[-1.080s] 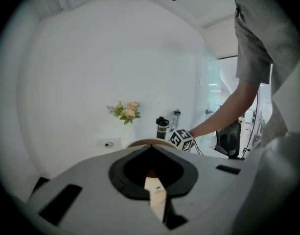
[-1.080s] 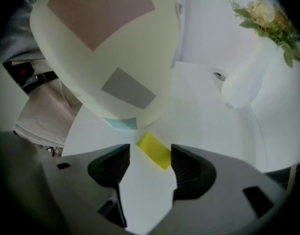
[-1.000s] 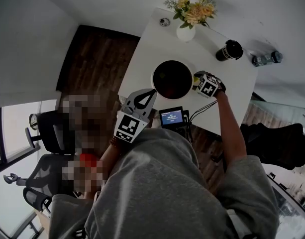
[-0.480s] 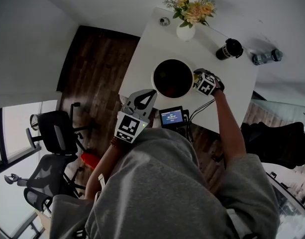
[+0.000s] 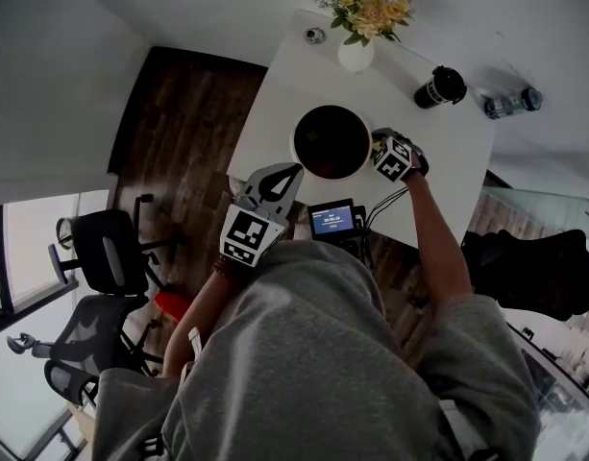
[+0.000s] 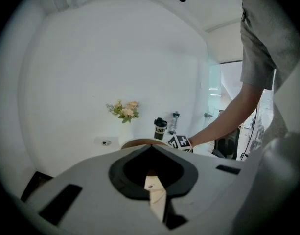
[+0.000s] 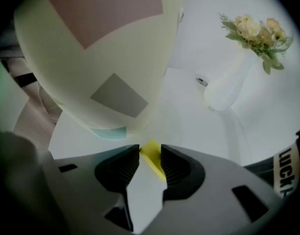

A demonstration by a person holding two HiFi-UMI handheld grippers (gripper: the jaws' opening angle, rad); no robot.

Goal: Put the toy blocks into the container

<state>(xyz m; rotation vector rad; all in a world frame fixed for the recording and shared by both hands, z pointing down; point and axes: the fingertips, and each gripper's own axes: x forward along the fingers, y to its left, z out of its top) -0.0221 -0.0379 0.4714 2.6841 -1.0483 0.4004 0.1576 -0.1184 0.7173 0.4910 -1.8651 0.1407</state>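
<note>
Clamped in the right tongs [image 7: 150, 163]: a yellow toy block [image 7: 152, 155], black pads pressed on both its sides after just closing in. Seen only in part, with its visible long edge running along the tongs' own line and slanting from 12 toward 5 o'clock in the right gripper view; true length not readable. Held just above the white bench [image 5: 275, 113], tongs aimed steeply down, right beside the outer wall of the round container [image 7: 115, 58], cream with pink and grey patches.

From the head view, found at 3 o'clock of the container's pale rim [image 5: 295, 142], dark inside, with the right tongs [image 5: 379, 150] just off that rim.

Parked at 7 o'clock of the container, near the bench's edge: the left tongs [image 5: 292, 171], tips drawn together to a point, nothing between them [image 6: 150, 148], aimed roughly level toward the container.

Elsewhere on the bench: a white vase of flowers [image 5: 356, 54] at 12 o'clock of the container, a dark tumbler [image 5: 440, 87] at 2 o'clock, a bottle [image 5: 510, 106] lying farther out the same way, a small screen [image 5: 332, 219] at 6 o'clock.
</note>
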